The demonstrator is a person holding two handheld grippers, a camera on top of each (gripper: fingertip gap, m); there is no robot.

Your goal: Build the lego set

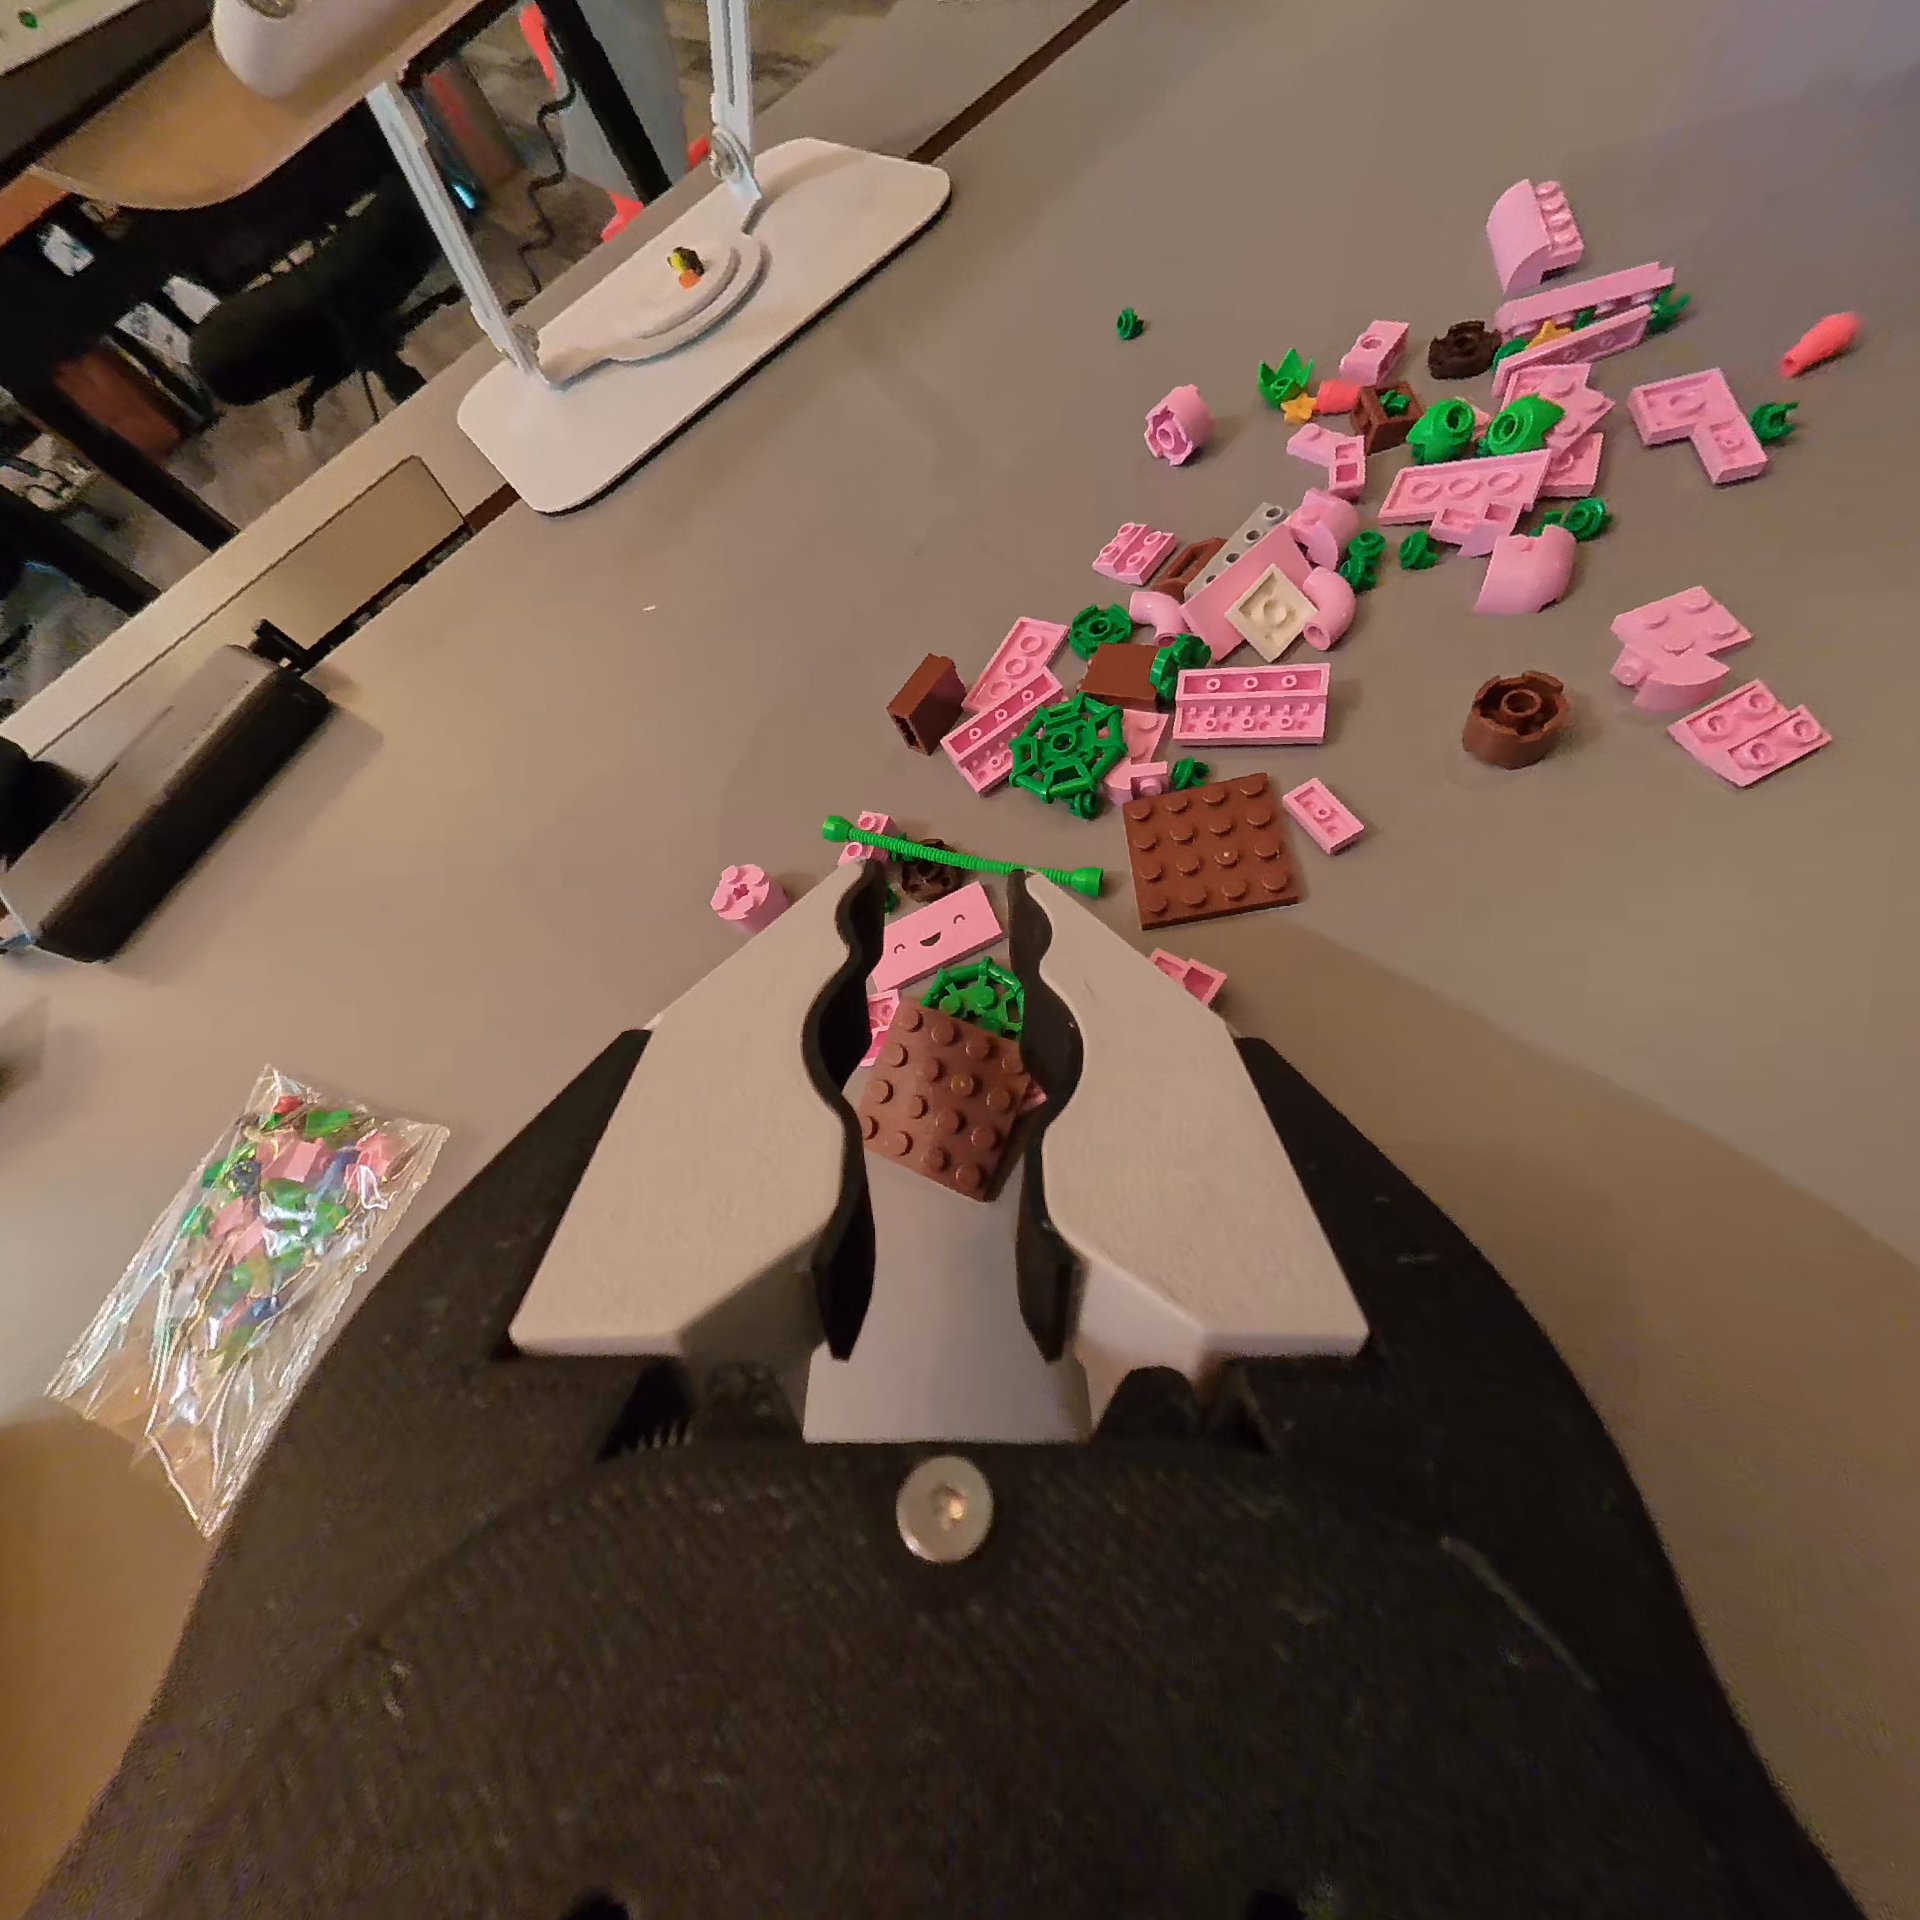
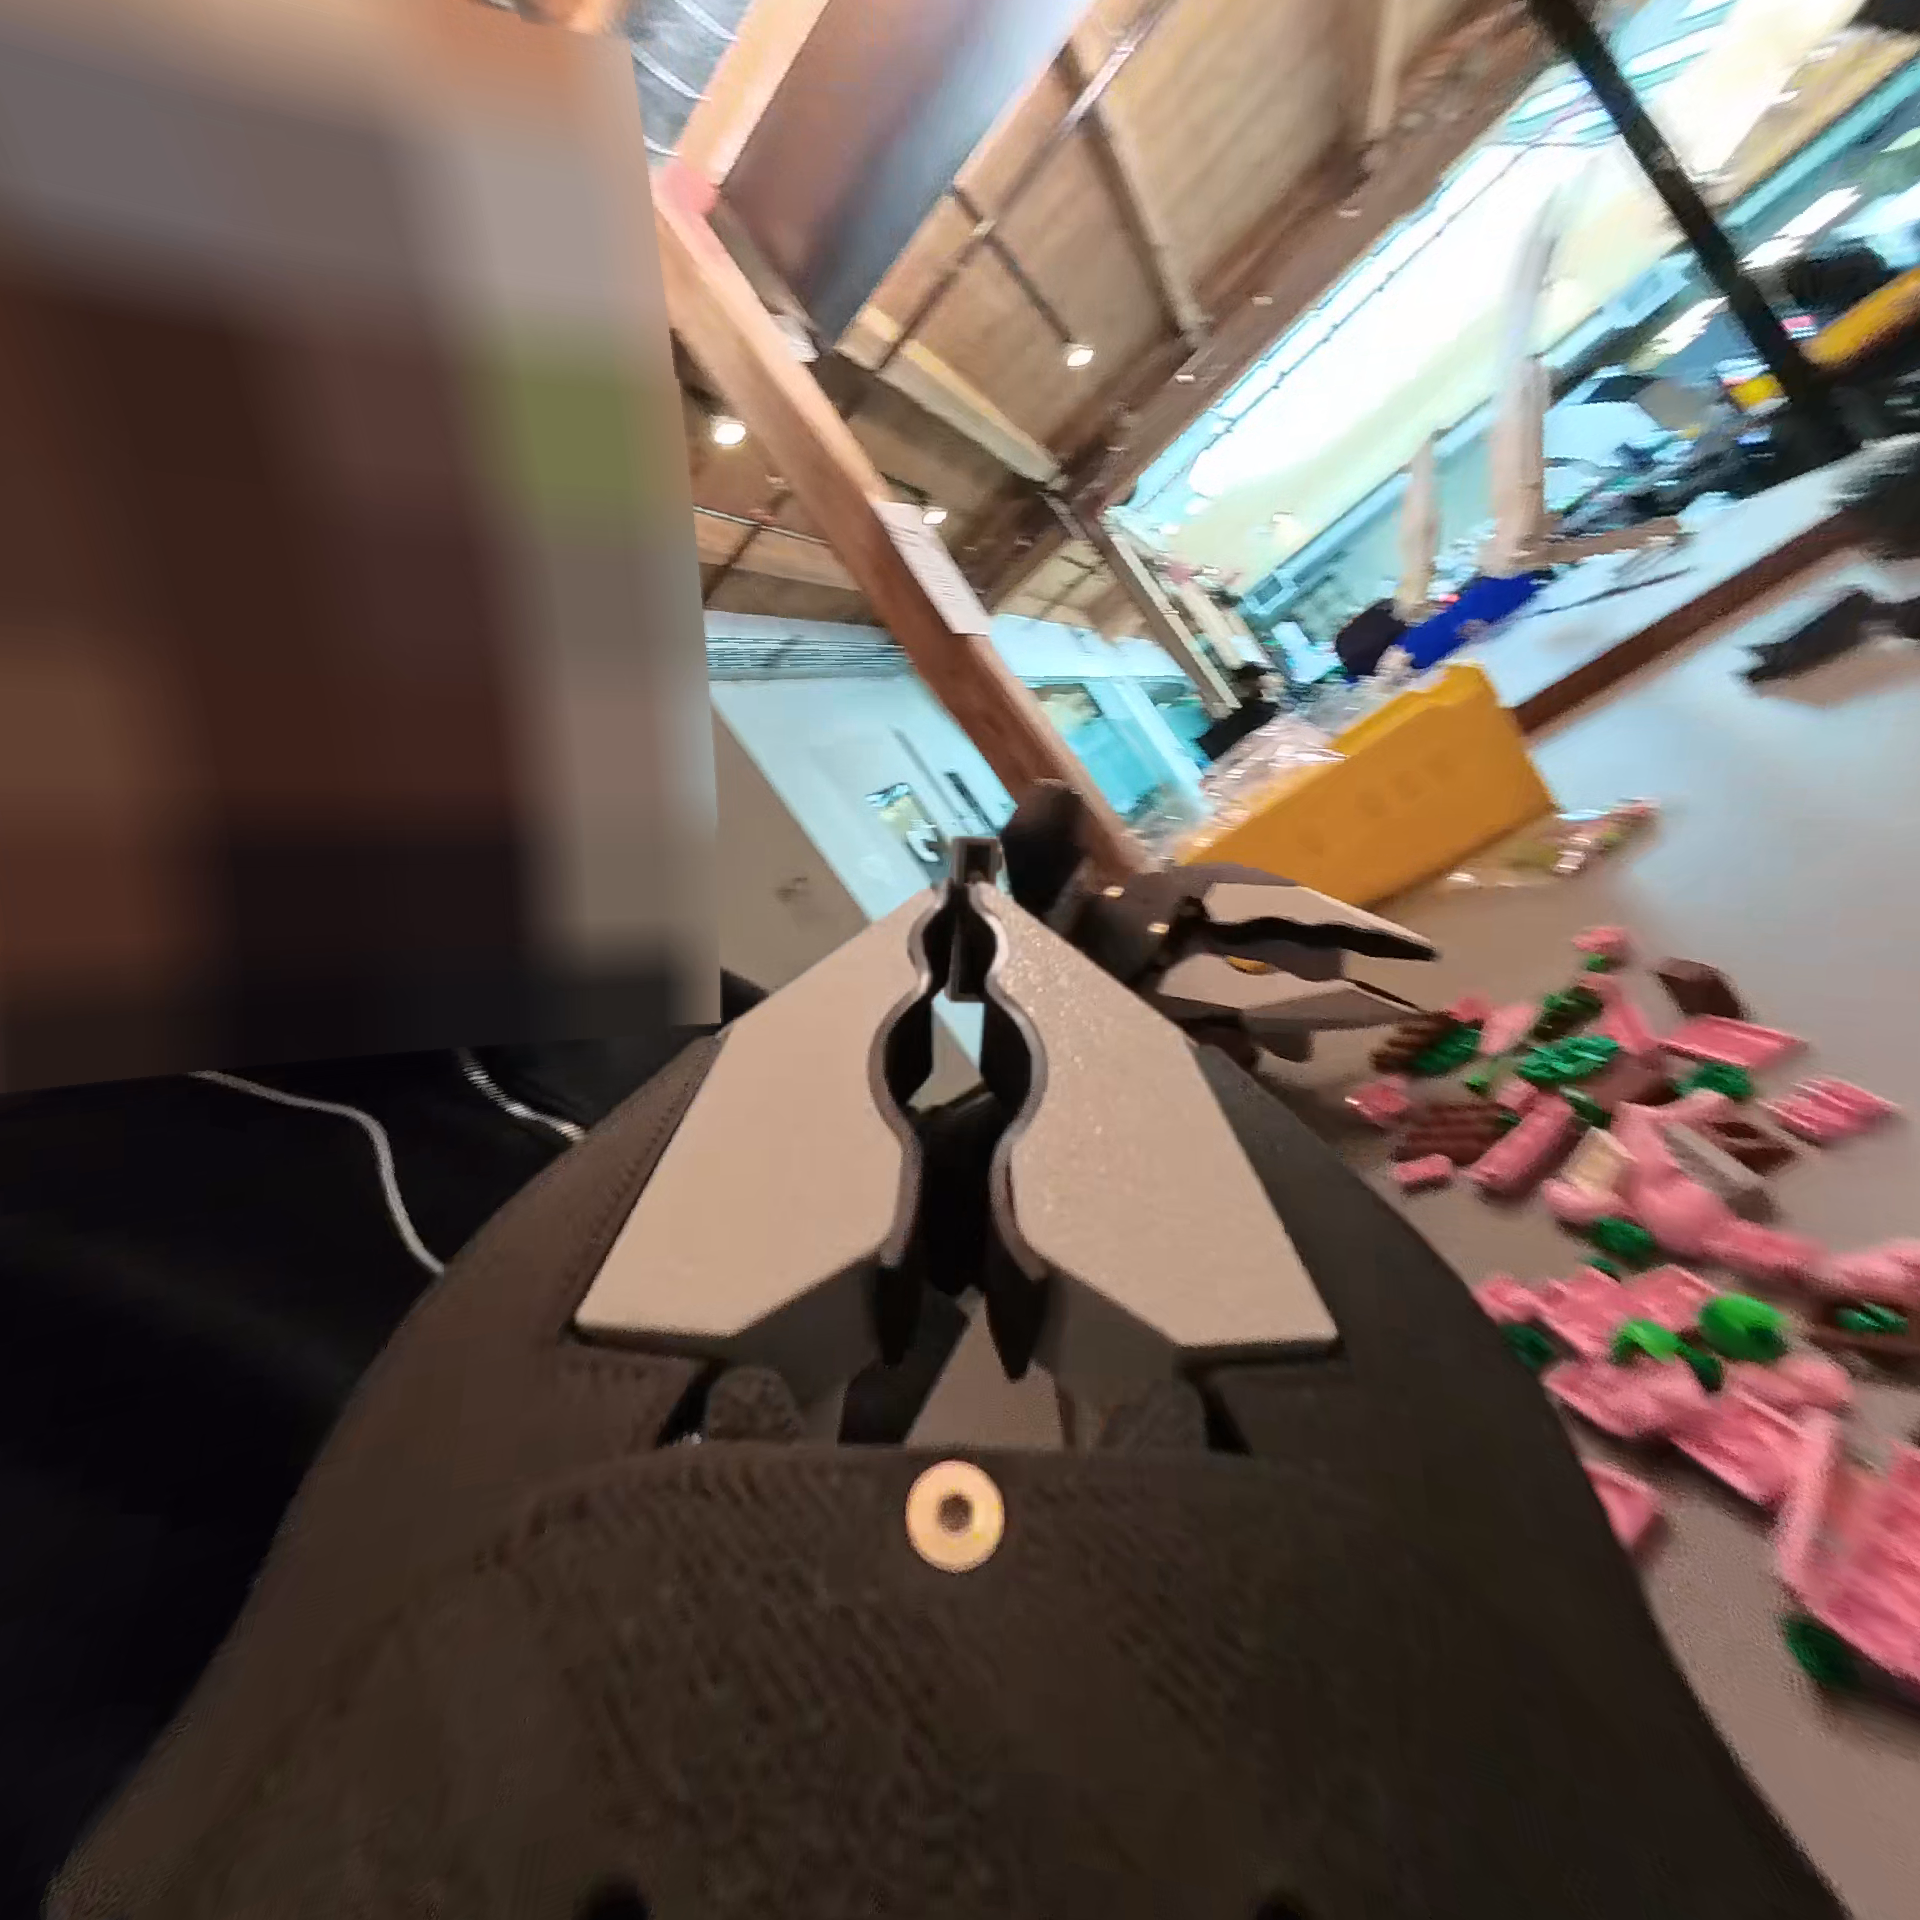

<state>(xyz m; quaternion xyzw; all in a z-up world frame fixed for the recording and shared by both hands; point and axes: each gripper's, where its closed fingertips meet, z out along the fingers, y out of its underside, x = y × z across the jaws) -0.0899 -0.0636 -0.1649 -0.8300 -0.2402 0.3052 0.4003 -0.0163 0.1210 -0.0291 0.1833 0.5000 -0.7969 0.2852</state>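
Note:
My left gripper (image 1: pixel 940 878) is shut on a brown 4x4 plate (image 1: pixel 940 1112), held tilted between the pads, low over the grey table (image 1: pixel 623 727). Under its tips lie a pink tile with a face (image 1: pixel 935 945), a green web piece (image 1: pixel 977 992) and a green bar (image 1: pixel 961 857). A second brown 4x4 plate (image 1: pixel 1210 847) lies just right of it. The loose pile of pink, green and brown pieces (image 1: pixel 1403 499) spreads to the far right. My right gripper (image 2: pixel 971 883) is raised off the table and shut on a small dark piece (image 2: pixel 974 857). The pile (image 2: pixel 1662 1195) appears blurred at its right.
A clear bag of small pieces (image 1: pixel 249 1268) lies at the left. A white stand base (image 1: pixel 727 312) sits at the back, and a black box (image 1: pixel 177 790) at the left table edge. In the right wrist view, my left gripper (image 2: pixel 1392 966) and a yellow bin (image 2: pixel 1392 800) show. There is about 25 cm between the tips of the two grippers. The white stand base (image 1: pixel 727 312) is closer to my left gripper, around 35 cm from its tips; the right tips are 40 cm off.

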